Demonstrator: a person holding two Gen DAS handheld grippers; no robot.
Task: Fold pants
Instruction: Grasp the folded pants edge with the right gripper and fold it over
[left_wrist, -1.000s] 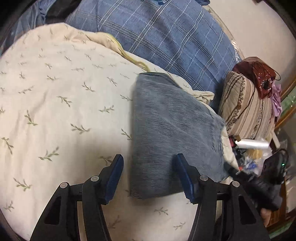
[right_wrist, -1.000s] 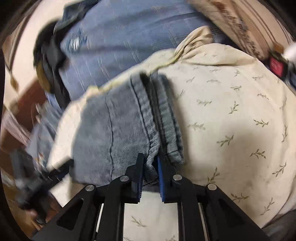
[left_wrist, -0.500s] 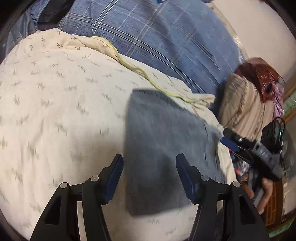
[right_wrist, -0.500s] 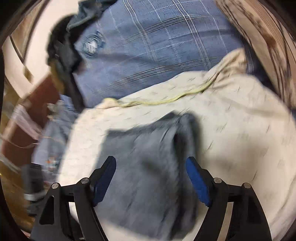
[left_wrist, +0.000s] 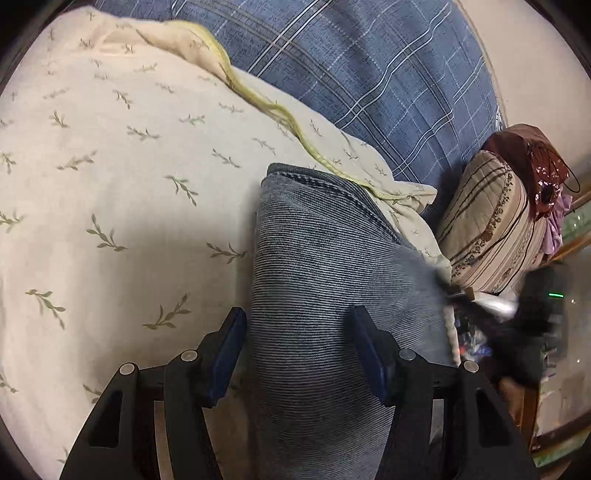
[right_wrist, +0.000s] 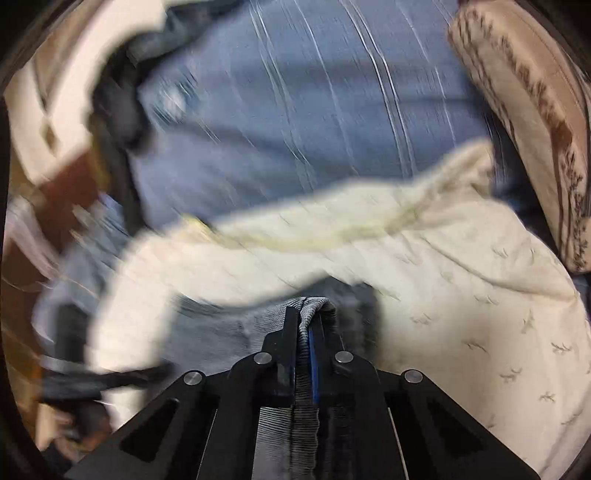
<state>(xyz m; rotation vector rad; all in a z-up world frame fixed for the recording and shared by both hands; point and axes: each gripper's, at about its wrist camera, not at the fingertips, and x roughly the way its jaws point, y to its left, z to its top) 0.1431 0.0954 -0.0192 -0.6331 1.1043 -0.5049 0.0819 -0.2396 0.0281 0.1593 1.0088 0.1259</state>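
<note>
A: Describe the pants.

B: The pants (left_wrist: 332, 295) are blue-grey ribbed denim, folded into a compact flat bundle with a stitched hem at the far end. They lie on the cream leaf-print bedcover (left_wrist: 129, 184), near its right edge.

A: State of contact?

B: My left tool (left_wrist: 297, 354) straddles the near end, pads apart and not pressing. My right tool (right_wrist: 308, 325) is clamped on a bunched fold of the fabric edge (right_wrist: 303, 365), which stands up between its pads.
</note>
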